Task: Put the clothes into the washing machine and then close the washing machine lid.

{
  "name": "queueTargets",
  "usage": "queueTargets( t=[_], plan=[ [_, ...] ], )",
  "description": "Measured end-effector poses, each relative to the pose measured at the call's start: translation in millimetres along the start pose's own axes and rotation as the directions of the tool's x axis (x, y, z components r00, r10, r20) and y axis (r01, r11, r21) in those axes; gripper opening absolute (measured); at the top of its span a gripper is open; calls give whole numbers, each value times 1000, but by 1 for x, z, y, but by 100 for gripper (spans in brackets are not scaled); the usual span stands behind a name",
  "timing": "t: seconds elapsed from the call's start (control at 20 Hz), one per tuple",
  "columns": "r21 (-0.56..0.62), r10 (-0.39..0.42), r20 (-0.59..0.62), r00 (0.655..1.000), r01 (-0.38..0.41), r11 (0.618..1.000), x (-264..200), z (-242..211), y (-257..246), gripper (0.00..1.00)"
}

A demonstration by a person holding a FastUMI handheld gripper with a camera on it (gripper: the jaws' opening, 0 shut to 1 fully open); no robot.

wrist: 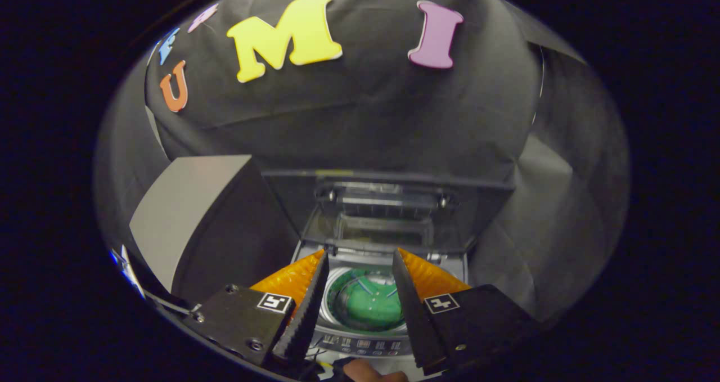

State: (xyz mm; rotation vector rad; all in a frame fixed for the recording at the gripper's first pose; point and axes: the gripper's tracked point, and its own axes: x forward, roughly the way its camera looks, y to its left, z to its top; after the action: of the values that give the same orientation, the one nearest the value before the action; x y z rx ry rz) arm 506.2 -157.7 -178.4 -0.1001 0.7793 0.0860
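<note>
I see the washing machine (388, 258) dead ahead with its lid (388, 210) standing open behind the drum (365, 303), green clothes (368, 311) already inside, framed between my spread, empty jaws of the gripper (360, 261).

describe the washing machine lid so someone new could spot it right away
Start at the small top-loading washing machine beyond the open, empty fingers. Its lid stands raised behind the round drum, a dark see-through panel, unlike the plain grey box beside it.
</note>
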Motion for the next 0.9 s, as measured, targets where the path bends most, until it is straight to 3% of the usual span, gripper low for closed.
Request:
queueTargets(
  t=[0.45, 0.6, 0.7, 0.9],
  plan=[
    [-37, -80, 132, 988, 86, 996, 4, 100, -7, 72],
    [-48, -85, 134, 987, 92, 995, 19, 117, -5, 72],
    [-48, -113, 125, 986, 120, 992, 29, 120, -9, 80],
    [18, -103, 79, 992, 102, 995, 66, 119, -8, 83]
  ],
)
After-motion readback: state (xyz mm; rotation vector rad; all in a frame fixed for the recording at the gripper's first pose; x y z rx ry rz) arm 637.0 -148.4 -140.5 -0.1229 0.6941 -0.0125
